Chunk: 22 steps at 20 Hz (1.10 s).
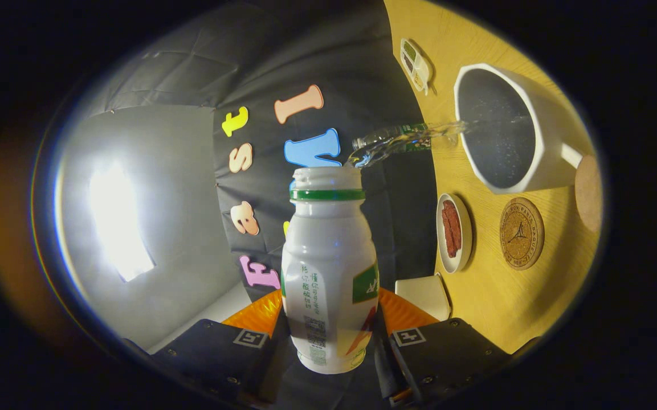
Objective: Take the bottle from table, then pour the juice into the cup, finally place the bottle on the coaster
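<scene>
One bottle (329, 267) in jaws, pouring into one cup (513, 128).

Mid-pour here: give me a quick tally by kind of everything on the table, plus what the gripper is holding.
White plastic bottle, clamped in the gripper: 1
White ceramic cup: 1
Round cork coasters: 2
Small white dish with red food: 1
White compartment tray: 1
White block: 1
Clear plastic bottle: 1
Total: 8
</scene>
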Tool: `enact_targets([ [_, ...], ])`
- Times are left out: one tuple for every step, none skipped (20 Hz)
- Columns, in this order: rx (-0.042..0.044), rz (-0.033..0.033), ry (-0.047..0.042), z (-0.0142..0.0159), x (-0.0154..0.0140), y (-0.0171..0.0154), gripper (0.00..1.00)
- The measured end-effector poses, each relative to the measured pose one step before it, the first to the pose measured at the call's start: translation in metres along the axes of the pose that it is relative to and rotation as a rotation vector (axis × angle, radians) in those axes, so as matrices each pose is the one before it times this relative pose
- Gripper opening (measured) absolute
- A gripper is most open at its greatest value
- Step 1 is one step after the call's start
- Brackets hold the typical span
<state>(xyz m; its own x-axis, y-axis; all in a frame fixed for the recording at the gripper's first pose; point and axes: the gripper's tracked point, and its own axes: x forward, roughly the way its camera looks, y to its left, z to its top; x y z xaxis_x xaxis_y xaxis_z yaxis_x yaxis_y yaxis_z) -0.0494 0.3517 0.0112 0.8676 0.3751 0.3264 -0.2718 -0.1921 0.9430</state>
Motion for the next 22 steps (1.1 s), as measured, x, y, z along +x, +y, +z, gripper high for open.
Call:
enact_targets([
  [0.00330,0.00106,-0.00105,-0.00118,0.00017,-0.00015,0.65],
  [0.00152,0.00141,-0.00110,-0.00066,0.00091,-0.00036,0.65],
  [0.00262,-0.00098,0.00013,0.00010,-0.00006,0.00041,0.64],
  [0.00198,0.00032,0.00077,0.00003,-0.00029,0.00040,0.65],
  [0.00207,-0.00044,0.00243,-0.00062,-0.00011,0.00060,0.65],
  [0.00082,-0.00006,0.00052,0.00008,-0.00027,-0.00023,0.65],
  [0.00142,0.00066,0.00058,-0.00070,0.00057,0.00042,0.65],
  [0.00150,0.00118,0.00059,-0.00005,0.00040,-0.00020,0.65],
  [0.00077,0.00125,0.00001,-0.00036,0.00025,0.00060,0.65],
  [0.00043,0.00144,0.00040,0.00023,-0.00047,0.00005,0.65],
  [0.00122,0.00156,-0.00016,-0.00004,0.00034,0.00034,0.65],
  [0.00264,0.00081,-0.00073,-0.00052,0.00070,-0.00002,0.65],
  [0.00324,0.00079,-0.00062,-0.00012,0.00109,0.00189,0.65],
  [0.00334,-0.00044,0.00068,-0.00071,0.00028,0.00023,0.65],
  [0.00224,0.00141,-0.00044,-0.00028,0.00008,-0.00104,0.65],
  [0.00139,0.00070,0.00030,-0.00016,-0.00039,0.00011,0.65],
  [0.00062,0.00084,0.00047,-0.00074,0.00078,0.00037,0.65],
  [0.00132,0.00001,-0.00020,-0.00037,-0.00038,-0.00011,0.65],
  [0.00313,0.00072,-0.00075,-0.00054,-0.00092,0.00062,0.65],
  [0.00381,0.00152,-0.00074,0.00039,0.00012,0.00020,0.65],
  [0.00261,0.00004,0.00047,-0.00108,0.00061,0.00024,0.65],
  [0.00016,0.00089,0.00062,-0.00028,-0.00031,-0.00028,0.65],
])
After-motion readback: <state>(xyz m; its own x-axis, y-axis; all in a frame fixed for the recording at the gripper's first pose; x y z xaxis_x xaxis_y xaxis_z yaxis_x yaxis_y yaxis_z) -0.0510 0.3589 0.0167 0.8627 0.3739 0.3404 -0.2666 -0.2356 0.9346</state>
